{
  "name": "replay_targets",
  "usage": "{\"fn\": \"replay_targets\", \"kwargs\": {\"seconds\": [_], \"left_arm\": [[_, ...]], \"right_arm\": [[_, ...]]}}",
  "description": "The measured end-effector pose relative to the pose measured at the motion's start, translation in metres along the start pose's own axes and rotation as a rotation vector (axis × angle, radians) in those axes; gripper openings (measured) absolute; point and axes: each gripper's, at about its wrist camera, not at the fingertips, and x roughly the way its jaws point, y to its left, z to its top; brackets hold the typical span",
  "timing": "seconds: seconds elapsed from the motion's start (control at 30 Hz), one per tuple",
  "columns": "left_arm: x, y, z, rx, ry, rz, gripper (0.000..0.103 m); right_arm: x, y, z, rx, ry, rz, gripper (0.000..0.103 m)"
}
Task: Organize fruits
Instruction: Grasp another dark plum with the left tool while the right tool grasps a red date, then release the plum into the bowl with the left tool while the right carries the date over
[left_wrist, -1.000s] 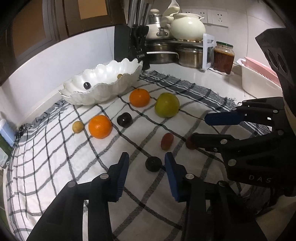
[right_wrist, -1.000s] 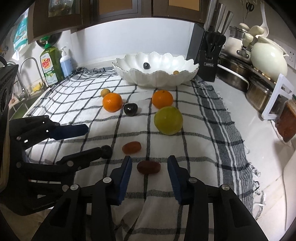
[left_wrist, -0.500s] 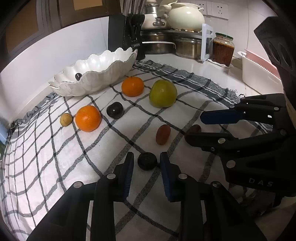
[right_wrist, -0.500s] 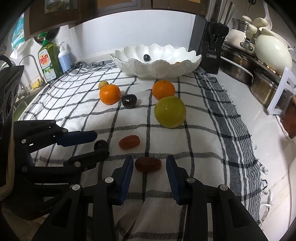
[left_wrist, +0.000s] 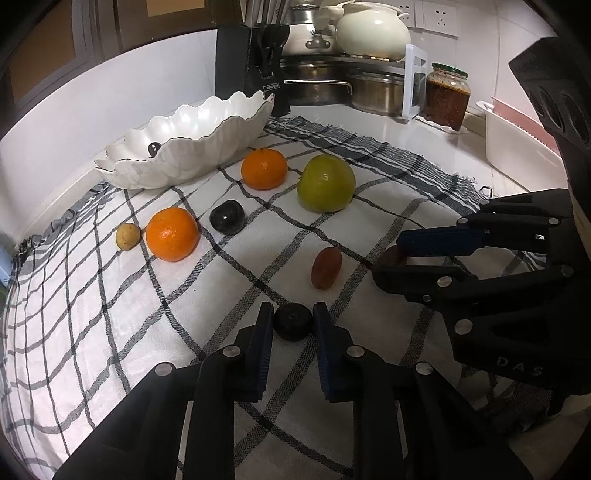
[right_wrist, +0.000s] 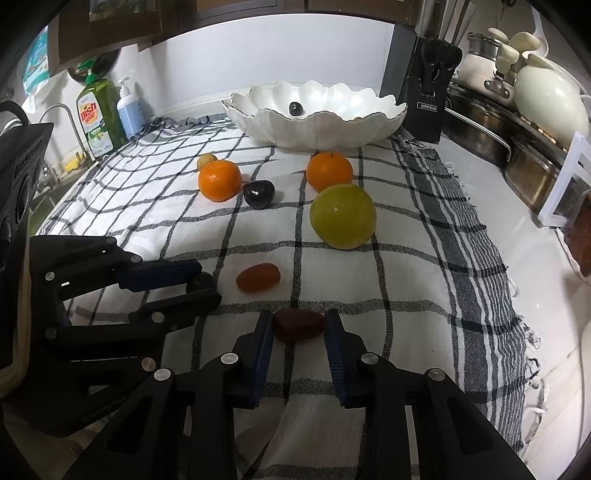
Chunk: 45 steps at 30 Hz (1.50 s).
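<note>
The left hand-held gripper (left_wrist: 293, 325) has just been closing and now has its blue pads pressed on either side of a small dark round fruit (left_wrist: 293, 326) that sits on the checked cloth (left_wrist: 110, 332). The right hand-held gripper (right_wrist: 299, 326) has likewise just been closing, and its pads clamp the ends of a dark red oblong fruit (right_wrist: 299, 324), also resting on the cloth. Both tools point down at the near edge of the cloth, side by side.

The cloth covers the bench (right_wrist: 517, 206). At its far end stands a white scalloped bowl (right_wrist: 314, 110) with one small dark fruit (right_wrist: 296, 108) inside. In front of the bowl, on the cloth, lies a large green fruit (right_wrist: 342, 216), and just behind it an orange (right_wrist: 329, 171). A second orange (right_wrist: 219, 180) lies to the left, with a dark plum (right_wrist: 259, 193) just beside it and a small yellowish fruit (right_wrist: 206, 161) touching its far side. A reddish oblong fruit (right_wrist: 258, 277) lies between the green fruit and the two grippers.

Behind the bowl stand a black knife block (right_wrist: 424, 74), pots and a cream pot (right_wrist: 546, 107); a green dish-soap bottle (right_wrist: 98, 114) is at the far left.
</note>
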Motion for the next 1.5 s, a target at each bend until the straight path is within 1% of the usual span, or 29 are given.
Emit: {"fn": "replay_targets", "kwargs": {"seconds": [0.2, 0.6, 0.93, 1.07, 1.13, 1.27, 1.5], "left_arm": [[-0.007, 0.003, 0.002, -0.012, -0.028, 0.022, 0.022], [-0.028, 0.019, 0.014, -0.068, -0.085, 0.050, 0.022], [-0.050, 0.036, 0.028, -0.114, -0.147, 0.070, 0.022], [-0.056, 0.043, 0.034, -0.130, -0.152, 0.085, 0.022], [-0.060, 0.047, 0.037, -0.141, -0.164, 0.077, 0.022], [-0.069, 0.053, 0.043, -0.142, -0.200, 0.090, 0.022], [-0.079, 0.065, 0.059, -0.143, -0.253, 0.113, 0.022]], "right_arm": [[-0.007, -0.001, 0.003, 0.006, -0.027, -0.001, 0.029], [-0.024, 0.002, 0.020, 0.025, -0.103, 0.003, 0.029], [-0.043, 0.008, 0.037, 0.034, -0.186, -0.004, 0.029], [-0.050, 0.010, 0.044, 0.036, -0.215, -0.008, 0.029], [-0.054, 0.010, 0.048, 0.037, -0.229, -0.012, 0.029], [-0.061, 0.012, 0.054, 0.034, -0.258, -0.023, 0.029], [-0.072, 0.014, 0.074, 0.026, -0.342, -0.043, 0.029]]}}
